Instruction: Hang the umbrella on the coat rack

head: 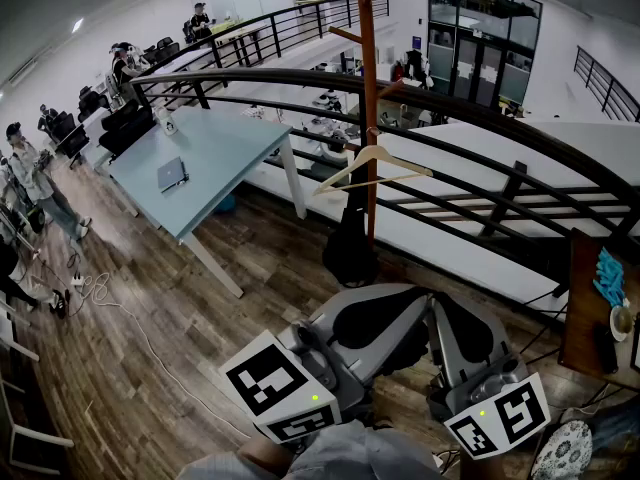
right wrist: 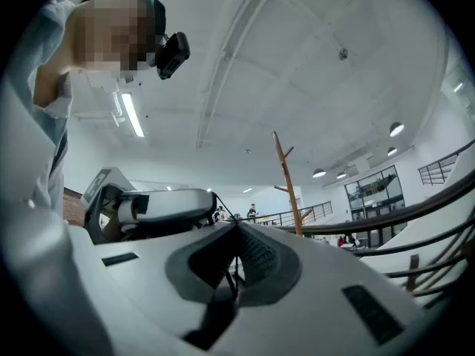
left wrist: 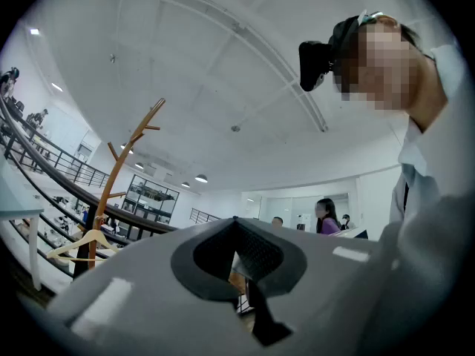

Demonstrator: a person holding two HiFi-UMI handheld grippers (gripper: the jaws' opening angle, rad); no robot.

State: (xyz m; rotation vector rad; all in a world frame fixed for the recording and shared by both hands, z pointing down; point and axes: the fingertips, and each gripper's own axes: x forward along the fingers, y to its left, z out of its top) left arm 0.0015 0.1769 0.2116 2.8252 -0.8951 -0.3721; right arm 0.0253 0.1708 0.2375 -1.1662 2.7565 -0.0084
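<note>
As the left gripper (left wrist: 237, 222) and right gripper (right wrist: 237, 226) were held low, jaws pressed together on nothing, what looked like the black umbrella (head: 350, 243) hung against the coat rack (head: 368, 88) pole, under a wooden hanger (head: 375, 163).

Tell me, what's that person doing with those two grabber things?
A person holds a gripper in each hand, low in front of them. The left gripper and the right gripper are both shut, with nothing between their jaws. Ahead stands a wooden coat rack with a wooden hanger on it. A black thing hangs low beside the pole; I can't tell whether that is the umbrella.
</note>
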